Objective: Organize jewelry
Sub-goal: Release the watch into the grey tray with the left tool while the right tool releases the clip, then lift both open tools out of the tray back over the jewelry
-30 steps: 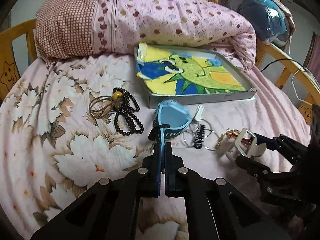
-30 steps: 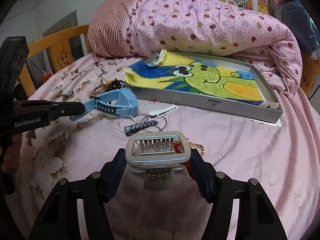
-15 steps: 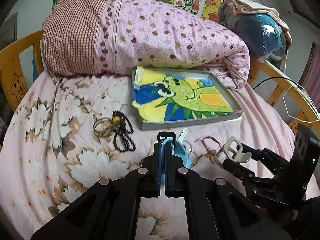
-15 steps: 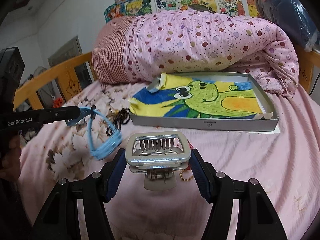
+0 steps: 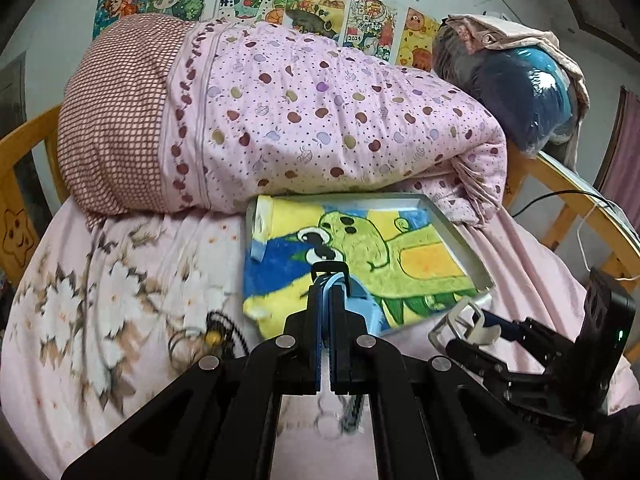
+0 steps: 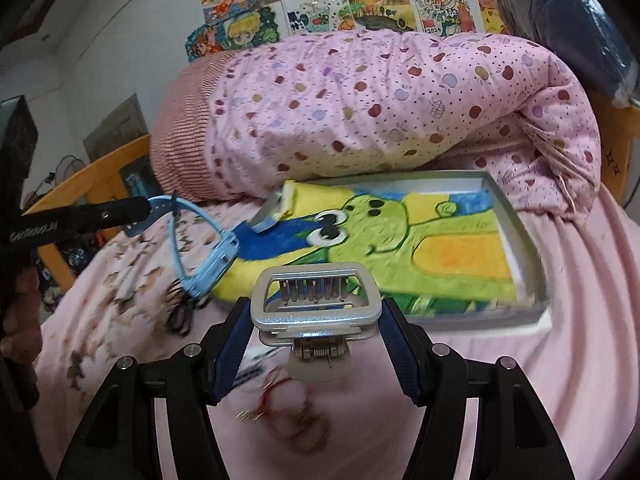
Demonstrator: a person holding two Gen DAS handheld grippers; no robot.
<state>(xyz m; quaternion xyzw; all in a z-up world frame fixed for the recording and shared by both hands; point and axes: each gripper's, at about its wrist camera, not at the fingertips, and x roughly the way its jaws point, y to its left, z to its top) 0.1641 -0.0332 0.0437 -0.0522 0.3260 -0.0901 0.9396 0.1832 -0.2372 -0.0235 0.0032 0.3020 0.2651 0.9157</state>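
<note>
Nearest, left gripper (image 5: pixel 325 292): pressed together on the strap of the blue watch (image 6: pixel 210 264); raised off the bedding since a second ago, when the watch lay on the sheet; now dangling in the air by its band, above the near left corner of the tray.
Right gripper (image 6: pixel 316 312): pinching the silver hair claw (image 6: pixel 316 300) between both blue pads; same hold as a second ago, but carried higher and nearer the tray.
Meaning for the task: two pieces lifted and on their way, none yet inside the tray; likely next, lowering each onto the towel and letting go.
Left behind on the sheet: red and gold bracelets (image 6: pixel 292 420), blurred, just below the right gripper; dark bead string (image 5: pixel 218 334) with a yellow bead, left of the left gripper, also blurred.
Tray (image 6: pixel 532 264): shallow, grey metal, lying on the bed; lined with a cartoon towel (image 6: pixel 400 240) in yellow, green and blue, one corner folded up over the left rim.
Surface: pink floral bedsheet (image 5: pixel 100 280), soft and rumpled; small pieces apt to sink into folds.
Behind the tray: rolled pink quilt (image 5: pixel 320 120) with apple print, touching the far rim.
Room: wooden bed rail (image 5: pixel 24 160) on both sides; children's drawings (image 5: pixel 312 0) taped to the wall.
</note>
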